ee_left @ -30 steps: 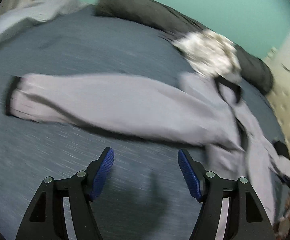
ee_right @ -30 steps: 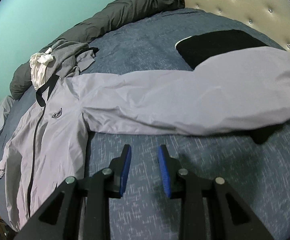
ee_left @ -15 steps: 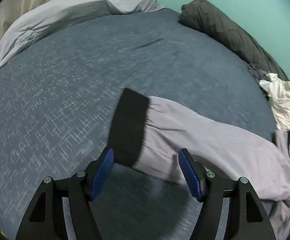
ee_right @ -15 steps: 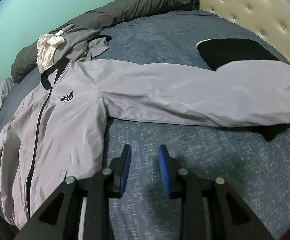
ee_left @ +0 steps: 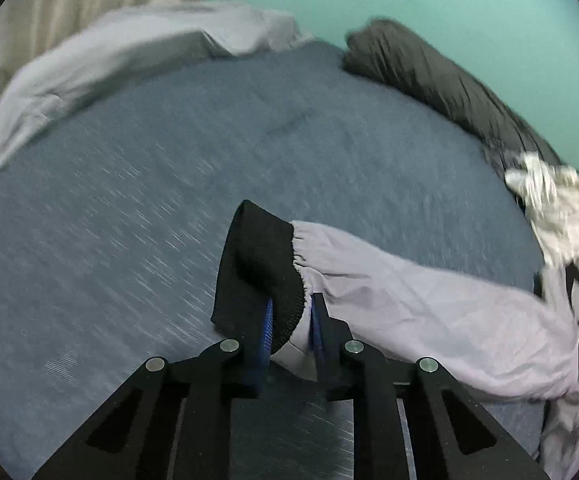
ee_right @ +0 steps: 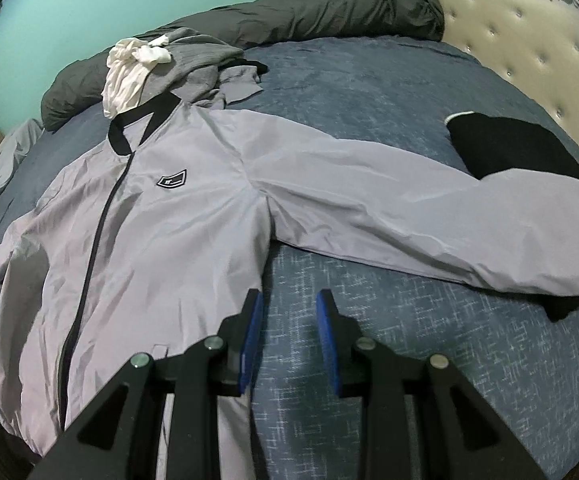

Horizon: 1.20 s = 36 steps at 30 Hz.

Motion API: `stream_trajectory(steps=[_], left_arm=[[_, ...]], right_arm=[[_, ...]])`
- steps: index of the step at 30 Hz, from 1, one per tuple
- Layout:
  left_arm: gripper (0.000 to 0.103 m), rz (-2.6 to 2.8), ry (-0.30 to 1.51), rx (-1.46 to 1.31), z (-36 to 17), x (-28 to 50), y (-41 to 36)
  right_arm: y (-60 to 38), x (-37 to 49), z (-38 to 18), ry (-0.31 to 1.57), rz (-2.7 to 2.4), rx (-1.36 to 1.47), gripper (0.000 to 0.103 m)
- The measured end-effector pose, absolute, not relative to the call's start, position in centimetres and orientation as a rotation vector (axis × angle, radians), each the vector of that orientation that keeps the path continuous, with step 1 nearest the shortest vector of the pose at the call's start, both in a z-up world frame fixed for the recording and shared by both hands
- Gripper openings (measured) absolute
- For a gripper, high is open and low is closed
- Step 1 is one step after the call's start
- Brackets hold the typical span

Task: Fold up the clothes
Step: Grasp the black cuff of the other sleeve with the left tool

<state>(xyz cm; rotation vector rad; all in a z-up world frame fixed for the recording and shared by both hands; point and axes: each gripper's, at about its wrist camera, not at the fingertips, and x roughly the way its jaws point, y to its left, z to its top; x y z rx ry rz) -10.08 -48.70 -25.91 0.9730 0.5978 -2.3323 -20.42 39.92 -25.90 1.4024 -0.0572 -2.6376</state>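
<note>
A light grey zip jacket (ee_right: 161, 248) with a black collar lies face up on the blue bed (ee_right: 409, 360), both sleeves spread out. In the left wrist view one sleeve (ee_left: 409, 304) runs in from the right and ends in a black ribbed cuff (ee_left: 257, 256). My left gripper (ee_left: 291, 320) is closing its jaws, and the cuff edge with bunched sleeve fabric is pinched between the blue pads. My right gripper (ee_right: 289, 328) hovers open over bare bedcover, just right of the jacket's side, below the armpit. The other sleeve (ee_right: 429, 216) stretches off to the right.
A rolled dark grey duvet (ee_right: 329, 12) lines the far edge of the bed. A white garment (ee_right: 129, 68) and a grey one (ee_right: 197, 56) lie by the collar. A black garment (ee_right: 509, 148) sits near the padded headboard (ee_right: 529, 40). Pale grey bedding (ee_left: 109, 60) is heaped at the far left.
My left gripper swept along the sleeve to its end and closed on the black cuff, lifting its edge. My right gripper shifted left toward the jacket body, still open.
</note>
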Motion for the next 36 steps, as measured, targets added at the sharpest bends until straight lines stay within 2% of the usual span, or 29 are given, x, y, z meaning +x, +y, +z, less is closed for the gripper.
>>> stream_trajectory(steps=[4, 7, 10, 15, 17, 21, 23, 31, 36], left_arm=[[0.019, -2.282, 0.574, 0.961, -24.2, -8.6, -51.1], [0.019, -2.256, 0.586, 1.014, -25.0, -9.6, -51.9], [0.024, -2.237, 0.599, 1.031, -25.3, -10.3, -51.6], [0.052, -2.263, 0.600, 1.003, -23.7, -8.5, -48.5], [0.055, -2.299, 0.609, 1.013, -23.0, -7.7, -46.8], [0.056, -2.482, 0.668, 1.193, -22.8, -7.8, -40.3], [0.056, -2.563, 0.667, 1.295, -22.8, -7.8, -36.1], [0.056, -2.742, 0.707, 1.640, -24.6, -6.6, -20.6], [0.058, -2.772, 0.680, 1.759, -26.2, -5.7, -14.9]], right_arm=[[39.8, -20.0, -25.8, -0.058, -2.635, 1.400, 0.028], [40.0, -19.8, -26.0, -0.073, -2.636, 1.413, 0.028], [40.1, -19.3, -25.9, -0.081, -2.640, 1.420, 0.028], [40.5, -18.7, -25.4, -0.103, -2.637, 1.409, 0.028], [40.7, -18.5, -25.3, -0.133, -2.637, 1.411, 0.028], [39.5, -17.6, -25.0, -0.184, -2.571, 1.405, 0.028], [38.0, -17.2, -25.1, -0.194, -2.518, 1.410, 0.039], [30.2, -14.8, -26.2, -0.256, -2.295, 1.455, 0.039], [24.8, -12.6, -26.8, -0.225, -2.166, 1.467, 0.039]])
